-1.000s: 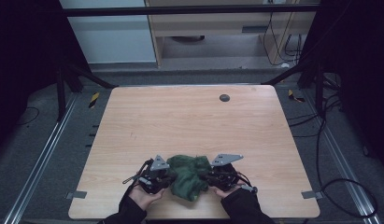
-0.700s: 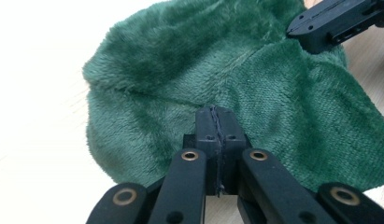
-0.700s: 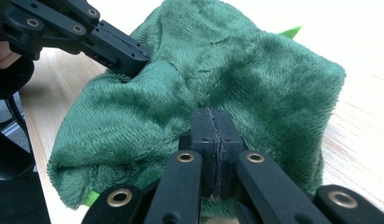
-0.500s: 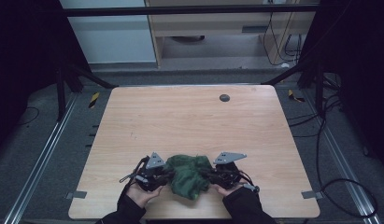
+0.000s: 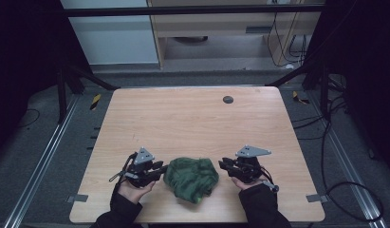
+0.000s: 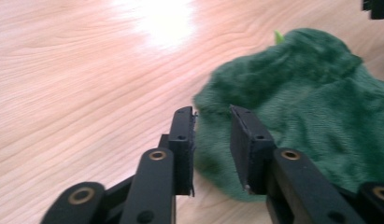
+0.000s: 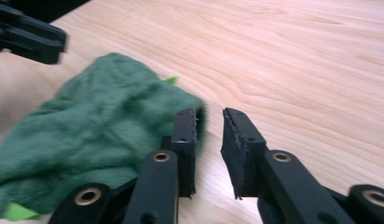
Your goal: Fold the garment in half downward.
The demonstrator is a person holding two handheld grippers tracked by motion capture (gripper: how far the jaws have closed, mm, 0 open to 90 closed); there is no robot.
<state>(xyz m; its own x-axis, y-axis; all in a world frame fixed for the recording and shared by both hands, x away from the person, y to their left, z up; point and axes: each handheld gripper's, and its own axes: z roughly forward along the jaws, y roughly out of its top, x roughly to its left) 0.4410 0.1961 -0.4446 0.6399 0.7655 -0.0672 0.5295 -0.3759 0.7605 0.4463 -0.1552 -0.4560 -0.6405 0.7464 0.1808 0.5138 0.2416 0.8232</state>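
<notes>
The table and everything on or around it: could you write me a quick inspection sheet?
Surface: pale wooden table, with a dark round spot near its far edge.
Job's things: crumpled green cloth lying near the front edge.
Clutter: nothing seen.
Grippers: left gripper at the cloth's left edge, right gripper clear of its right side; both jaws have just been opening, nothing clamped.
Cables: one trails from each gripper; more lie on the floor at the right.
Surroundings: dark metal frame, grey floor.

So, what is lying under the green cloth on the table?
The green cloth rests crumpled on the wooden table. A bright green scrap peeks out at its edge. Whatever else its folds cover cannot be seen.
</notes>
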